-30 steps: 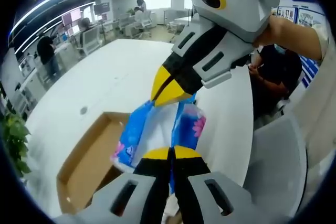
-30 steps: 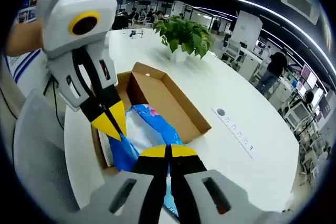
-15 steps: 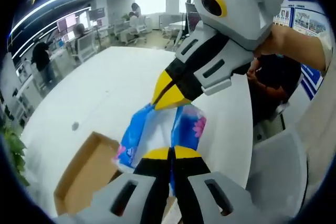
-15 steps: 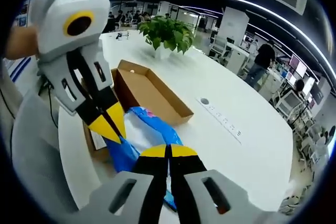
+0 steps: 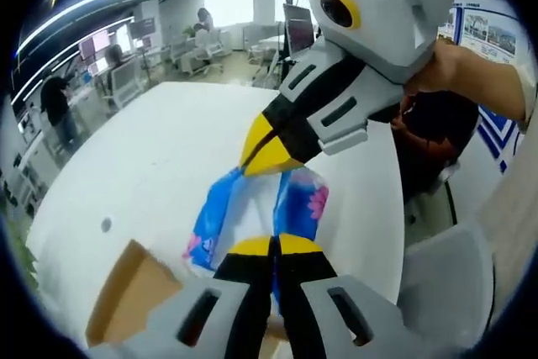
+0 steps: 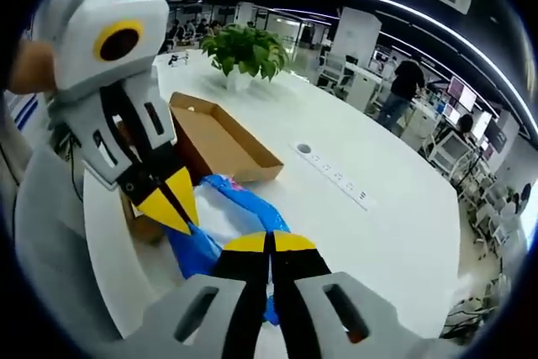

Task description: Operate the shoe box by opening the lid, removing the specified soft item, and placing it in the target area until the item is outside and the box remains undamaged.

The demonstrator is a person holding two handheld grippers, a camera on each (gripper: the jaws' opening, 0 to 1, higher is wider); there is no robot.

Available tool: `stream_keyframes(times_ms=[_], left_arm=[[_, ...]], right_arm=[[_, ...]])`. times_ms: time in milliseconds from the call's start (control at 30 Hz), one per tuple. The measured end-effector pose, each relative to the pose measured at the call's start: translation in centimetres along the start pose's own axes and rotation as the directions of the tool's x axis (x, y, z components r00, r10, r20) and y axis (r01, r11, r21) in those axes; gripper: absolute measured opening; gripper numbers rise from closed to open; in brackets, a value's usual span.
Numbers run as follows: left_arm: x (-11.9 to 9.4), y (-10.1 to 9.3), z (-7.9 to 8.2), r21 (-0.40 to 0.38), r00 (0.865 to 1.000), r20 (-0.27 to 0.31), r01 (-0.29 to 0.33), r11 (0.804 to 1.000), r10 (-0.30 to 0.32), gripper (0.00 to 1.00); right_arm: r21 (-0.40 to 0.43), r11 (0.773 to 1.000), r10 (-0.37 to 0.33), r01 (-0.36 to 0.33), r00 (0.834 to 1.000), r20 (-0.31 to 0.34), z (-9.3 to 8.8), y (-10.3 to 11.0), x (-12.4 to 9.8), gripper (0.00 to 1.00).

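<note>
Both hand-held grippers, left [image 5: 271, 245] and right [image 6: 267, 241], pinch the blue pack [image 5: 252, 208] tight, high up and past the box [image 6: 220, 134], so lower it slowly and evenly onto the tabletop [image 6: 370, 233] before letting go.

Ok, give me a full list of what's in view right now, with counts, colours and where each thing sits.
Soft pack: one, blue and white with pink flowers, held up between both grippers, over the table and beside the box.
Shoe box: one, brown cardboard, open, on the table.
Table: one, white, large, under everything.
Potted plant: one, green, far end of the table.
Socket strip: one, white, set in the tabletop.
People: several, at desks in the background.
Left hand-held gripper: yellow tips, shut on the pack.
Right hand-held gripper: yellow tips, shut on the pack.
</note>
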State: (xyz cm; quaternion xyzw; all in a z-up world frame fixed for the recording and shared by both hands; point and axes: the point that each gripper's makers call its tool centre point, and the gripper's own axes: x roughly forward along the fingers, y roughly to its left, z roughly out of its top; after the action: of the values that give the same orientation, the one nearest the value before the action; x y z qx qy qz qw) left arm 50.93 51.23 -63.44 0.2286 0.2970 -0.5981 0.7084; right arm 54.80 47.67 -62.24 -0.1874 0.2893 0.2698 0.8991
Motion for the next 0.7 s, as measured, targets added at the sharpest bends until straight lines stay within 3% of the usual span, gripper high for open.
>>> stream_keyframes(times_ms=[700], left_arm=[[5.9, -0.7, 3.5, 0.028, 0.995, -0.026, 0.092, 0.995, -0.091, 0.0]], right_arm=[[0.076, 0.996, -0.041, 0.044, 0.999, -0.032, -4.5, -5.3, -1.3, 0.0]])
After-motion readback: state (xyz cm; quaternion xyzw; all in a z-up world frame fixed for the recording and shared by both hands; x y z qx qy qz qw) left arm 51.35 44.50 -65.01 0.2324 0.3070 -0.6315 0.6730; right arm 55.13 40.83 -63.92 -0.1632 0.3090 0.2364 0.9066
